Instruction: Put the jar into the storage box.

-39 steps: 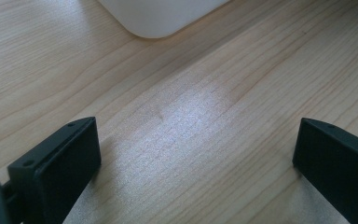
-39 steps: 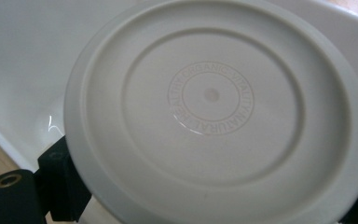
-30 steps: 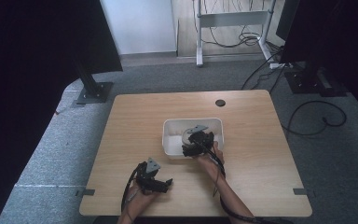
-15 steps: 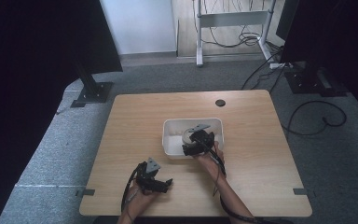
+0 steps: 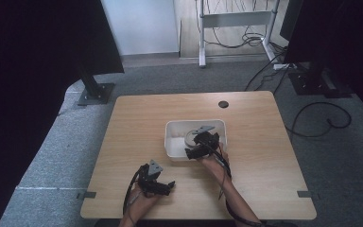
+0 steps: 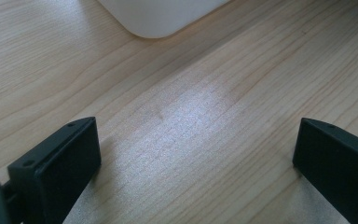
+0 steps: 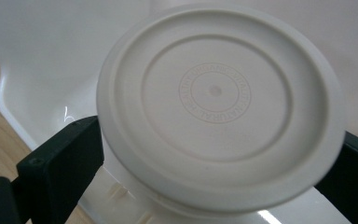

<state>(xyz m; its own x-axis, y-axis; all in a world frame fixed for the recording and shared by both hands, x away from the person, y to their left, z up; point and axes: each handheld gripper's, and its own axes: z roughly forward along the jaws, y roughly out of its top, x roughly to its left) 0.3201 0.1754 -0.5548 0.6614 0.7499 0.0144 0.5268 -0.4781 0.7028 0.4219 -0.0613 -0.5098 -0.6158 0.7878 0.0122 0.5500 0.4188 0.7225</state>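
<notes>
Two grippers are at work on a light wooden table [image 5: 137,123], one in each of the person's hands. The right gripper [image 5: 194,150] reaches over the near edge of a white rectangular tub [image 5: 170,142] that sits near the middle of the table. In the right gripper view its two black jaws stand on either side of a round white lid [image 7: 216,105], pressed against the rim at left and right, so the lid is clamped between them. The lid is tilted, its flat face with raised rings and a small circular embossed mark turned toward the camera, and it hangs inside the tub, with the tub's white wall and floor behind and below it. Whether it touches the floor cannot be told. The left gripper [image 5: 170,184] rests low over the table near its front edge, to the left of the tub and apart from it. In the left gripper view its jaws are spread wide with bare wood between them, and a rounded corner of the tub [image 6: 161,16] shows ahead.
</notes>
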